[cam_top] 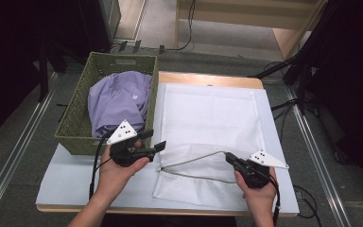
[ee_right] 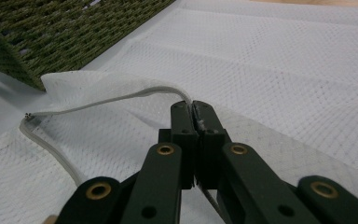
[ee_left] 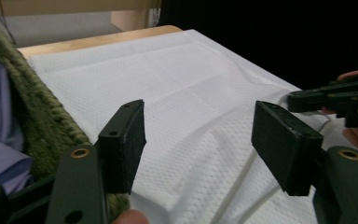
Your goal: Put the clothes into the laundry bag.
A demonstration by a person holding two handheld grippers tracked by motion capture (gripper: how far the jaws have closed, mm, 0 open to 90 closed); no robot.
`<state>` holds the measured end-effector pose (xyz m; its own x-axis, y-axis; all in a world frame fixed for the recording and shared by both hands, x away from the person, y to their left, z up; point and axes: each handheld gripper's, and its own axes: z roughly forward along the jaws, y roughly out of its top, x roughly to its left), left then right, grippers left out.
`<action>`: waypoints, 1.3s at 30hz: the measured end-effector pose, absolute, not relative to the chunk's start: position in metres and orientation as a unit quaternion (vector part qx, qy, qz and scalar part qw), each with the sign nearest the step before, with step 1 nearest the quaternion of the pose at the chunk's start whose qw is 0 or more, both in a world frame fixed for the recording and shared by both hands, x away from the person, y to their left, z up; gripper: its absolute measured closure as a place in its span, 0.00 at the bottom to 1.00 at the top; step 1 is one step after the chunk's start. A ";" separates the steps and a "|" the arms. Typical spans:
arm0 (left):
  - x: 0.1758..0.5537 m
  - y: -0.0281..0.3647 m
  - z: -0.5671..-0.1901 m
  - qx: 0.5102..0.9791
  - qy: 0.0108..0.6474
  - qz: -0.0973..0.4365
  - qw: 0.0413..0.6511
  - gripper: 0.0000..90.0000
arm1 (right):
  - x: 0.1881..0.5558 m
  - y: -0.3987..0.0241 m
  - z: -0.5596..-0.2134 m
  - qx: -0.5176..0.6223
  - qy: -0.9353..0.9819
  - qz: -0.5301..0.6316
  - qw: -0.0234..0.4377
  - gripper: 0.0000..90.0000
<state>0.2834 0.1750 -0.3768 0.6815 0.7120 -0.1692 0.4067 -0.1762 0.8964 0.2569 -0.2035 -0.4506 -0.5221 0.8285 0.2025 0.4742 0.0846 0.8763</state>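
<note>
right gripper (cam_top: 230, 160) clamped on zipper edge of white mesh laundry bag (cam_top: 208, 123), bag flat ahead of it, left gripper (cam_top: 157, 140) jaws apart, empty, just beside bag's left edge, green basket (cam_top: 78, 137) with purple garment (cam_top: 118, 99) beyond it

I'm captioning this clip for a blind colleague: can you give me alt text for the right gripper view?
The right gripper is shut on the zip edge of a white mesh laundry bag, lifting that edge so the bag's mouth gapes. The bag lies flat on the table, and a green woven basket stands at the upper left.
</note>
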 end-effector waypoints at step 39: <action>0.373 0.214 -0.344 0.731 0.436 0.172 0.496 0.01 | 0.258 -0.205 -0.452 0.455 0.716 0.499 0.177 0.99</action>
